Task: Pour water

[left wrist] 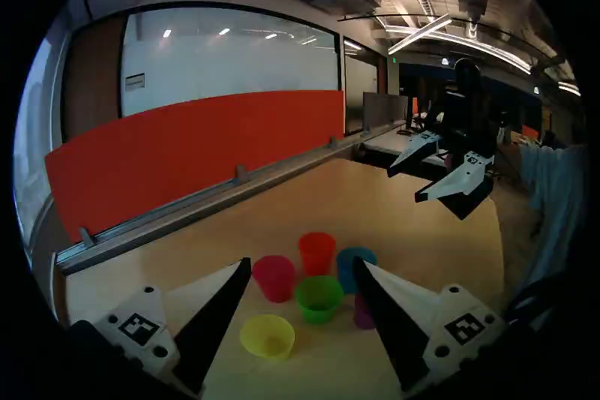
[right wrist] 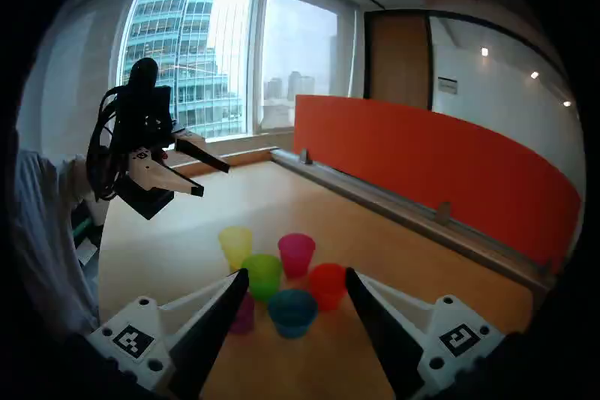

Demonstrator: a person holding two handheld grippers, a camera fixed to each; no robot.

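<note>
**Both grippers spread and empty above a cluster of six cups**

In the left gripper view, the left gripper [left wrist: 301, 263] has its two fingers spread wide with nothing between them. They frame the cups below. The yellow cup [left wrist: 268, 335] is nearest, standing a little apart from the others. Just past it are the green cup [left wrist: 319, 298] and the pink cup [left wrist: 274, 278], with the purple cup [left wrist: 363, 314] partly hidden behind one finger. The red cup [left wrist: 316, 251] and the blue cup [left wrist: 352, 265] stand at the back. All six are upright and close together on the pale wooden table [left wrist: 390, 212].

The right gripper view sees the same cluster from the opposite side. The right gripper [right wrist: 295, 274] is also spread and holds nothing, and here the blue and purple cups are nearest.

Farther off, each view shows the other gripper held in the air above the table, well apart from the cups, jaws parted. A grey sleeve [right wrist: 37, 235] is beside the left one. Beyond, an orange divider [left wrist: 195, 145] runs along the table's far edge, and a large window [right wrist: 195, 62] shows tall buildings outside.
</note>
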